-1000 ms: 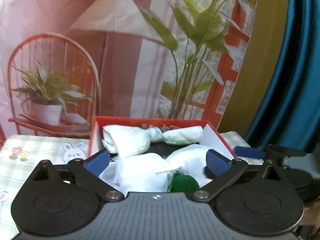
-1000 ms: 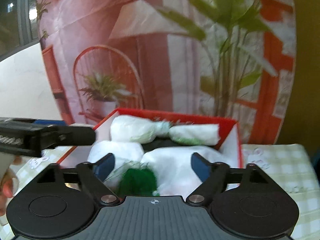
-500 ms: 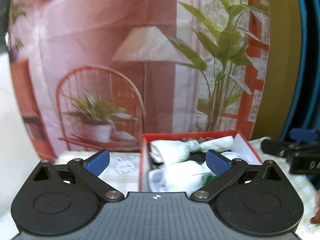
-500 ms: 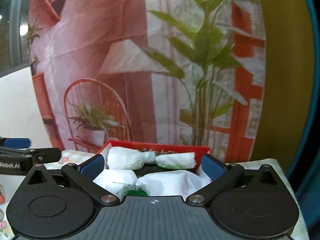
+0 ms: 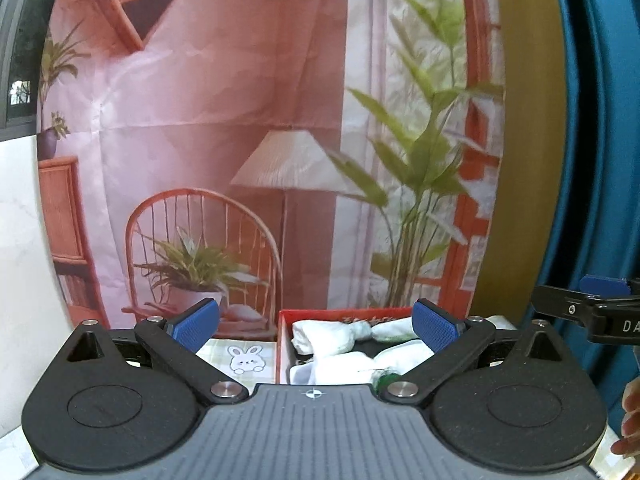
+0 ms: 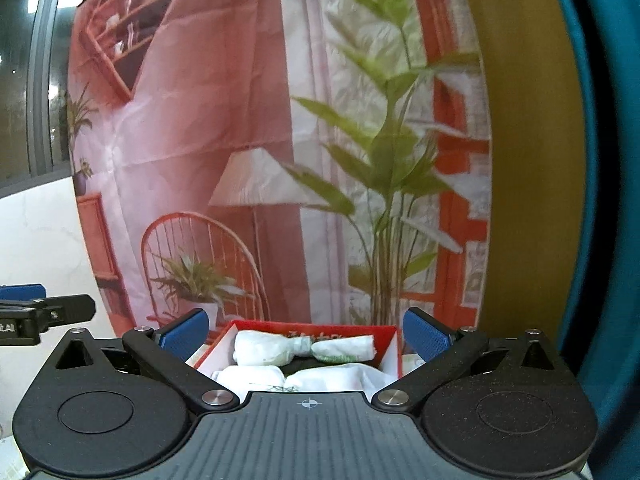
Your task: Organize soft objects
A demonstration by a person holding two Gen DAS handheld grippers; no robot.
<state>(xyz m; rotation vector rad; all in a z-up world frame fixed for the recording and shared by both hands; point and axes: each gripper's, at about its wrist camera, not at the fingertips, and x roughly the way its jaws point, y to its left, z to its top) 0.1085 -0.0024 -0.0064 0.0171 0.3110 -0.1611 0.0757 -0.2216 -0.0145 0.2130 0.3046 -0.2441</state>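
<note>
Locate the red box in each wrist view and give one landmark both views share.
Left wrist: red box sits low, right of centre, between the tool's fingers, nearer the right one.
Right wrist: red box sits low, centred between the fingers.
Shared landmark: the twisted white bundle along the box's far wall.

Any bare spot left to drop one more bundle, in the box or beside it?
Box is crowded: white bundles fill it, and only a dark strip shows between the back and front rows. Free room is the checked cloth left of the box, around the bunny print. Both grippers, left and right, are open and empty.
</note>
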